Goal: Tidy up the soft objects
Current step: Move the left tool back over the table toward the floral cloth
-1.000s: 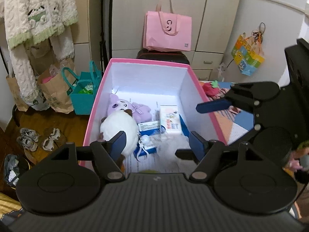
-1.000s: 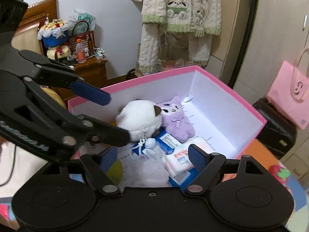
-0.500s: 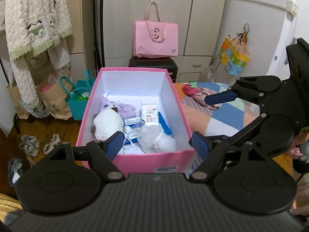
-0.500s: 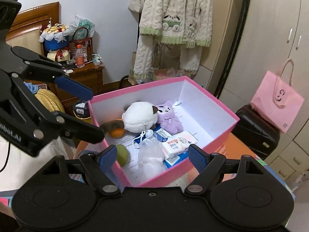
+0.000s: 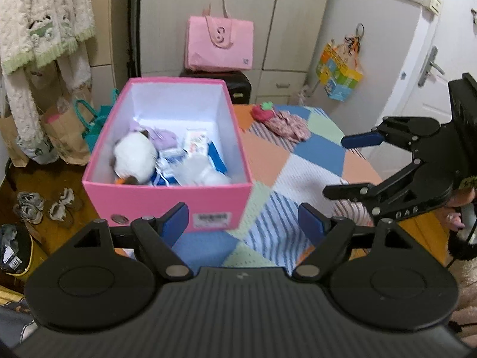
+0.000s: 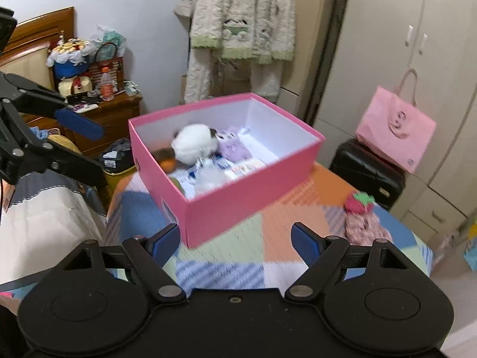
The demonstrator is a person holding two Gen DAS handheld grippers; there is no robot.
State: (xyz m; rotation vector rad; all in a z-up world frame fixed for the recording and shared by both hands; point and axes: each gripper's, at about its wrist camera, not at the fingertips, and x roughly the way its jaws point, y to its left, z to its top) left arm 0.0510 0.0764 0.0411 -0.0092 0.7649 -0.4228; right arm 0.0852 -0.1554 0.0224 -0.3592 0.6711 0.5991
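Both hand-held grippers are hanging in the air over the patchwork-covered counter (image 5: 313, 161), nothing in either one. The left hand-held gripper (image 5: 244, 219) has its blue pads spread wide apart, and the right hand-held gripper (image 6: 235, 240) is spread just the same — it also shows up off to the right in the left wrist view, fingers apart.

The pink box (image 5: 167, 200) sits on the counter near its left edge, white inside. The soft stuff is piled in there: a white plush (image 5: 135, 156) with a brown patch, a purple plush (image 6: 232, 149) right beside it, a clear crinkly bag (image 5: 202, 173) toward the near wall, plus some blue-and-white packets (image 5: 196, 143) — the right wrist view is too blurry to read them.

Still out on the counter, well apart from the box: a red strawberry toy (image 6: 359, 203) touching a pink floral cloth item (image 6: 365, 229).

A pink tote bag (image 5: 219, 46) sits on a black case by the wardrobe.
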